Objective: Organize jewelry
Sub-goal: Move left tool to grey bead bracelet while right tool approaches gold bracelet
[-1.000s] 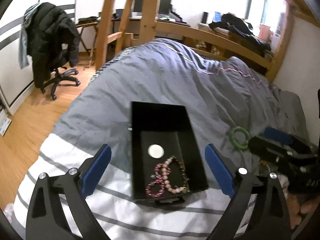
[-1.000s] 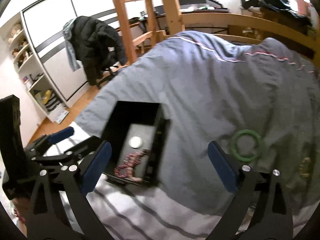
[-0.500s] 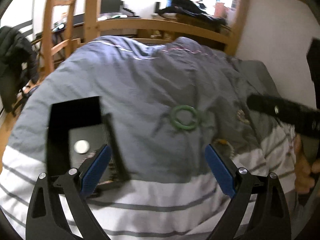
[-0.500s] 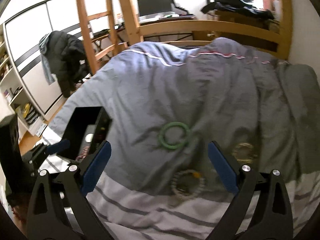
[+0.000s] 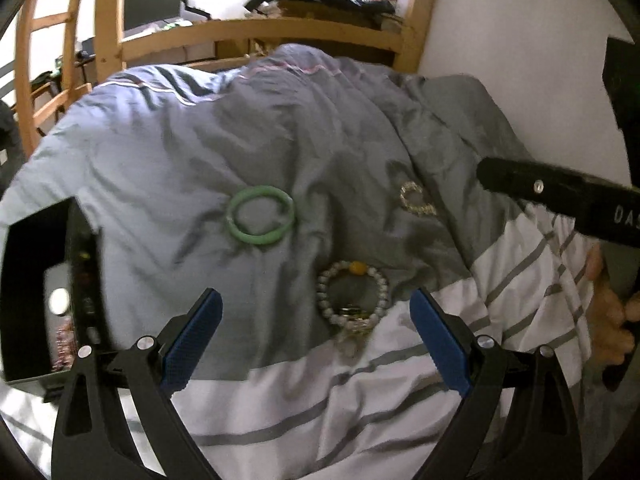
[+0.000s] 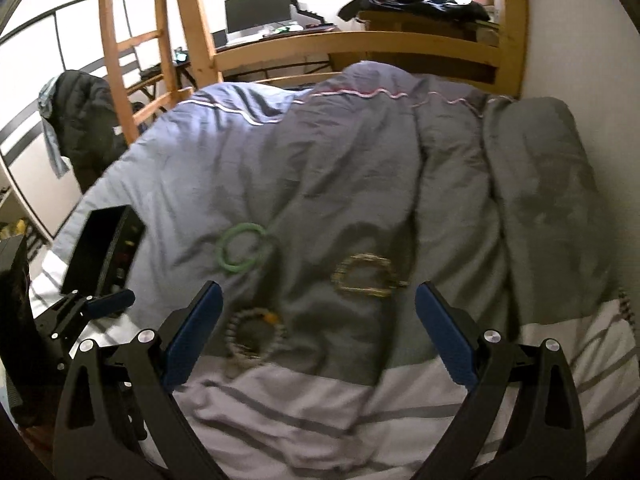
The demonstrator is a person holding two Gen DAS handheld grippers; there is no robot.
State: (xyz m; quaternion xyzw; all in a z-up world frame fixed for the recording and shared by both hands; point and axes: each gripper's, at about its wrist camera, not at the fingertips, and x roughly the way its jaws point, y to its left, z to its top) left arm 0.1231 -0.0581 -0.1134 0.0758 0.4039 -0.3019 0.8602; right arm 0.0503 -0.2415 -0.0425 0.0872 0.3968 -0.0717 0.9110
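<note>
A black open box (image 5: pixel 36 264) lies on the bed at the left, with a pink bead bracelet (image 5: pixel 64 340) and a white disc (image 5: pixel 59 301) inside; it also shows in the right wrist view (image 6: pixel 100 252). A green bangle (image 5: pixel 261 215) (image 6: pixel 242 253), a pale bead bracelet with an amber bead (image 5: pixel 353 296) (image 6: pixel 256 334) and a gold chain bracelet (image 5: pixel 416 199) (image 6: pixel 366 276) lie on the grey duvet. My left gripper (image 5: pixel 316 340) is open and empty, just short of the pale bead bracelet. My right gripper (image 6: pixel 318 334) is open and empty, in front of the gold bracelet.
The duvet (image 6: pixel 360 168) is rumpled, with a white striped sheet (image 5: pixel 320 400) at the near edge. A wooden bed frame and ladder (image 6: pixel 192 40) stand behind. A wall (image 5: pixel 520 60) bounds the right side. A chair with a dark jacket (image 6: pixel 84 128) stands at the left.
Both grippers have swung to the right, away from the black box. The loose bracelets have come into view in front of them. Both stay open and empty.
</note>
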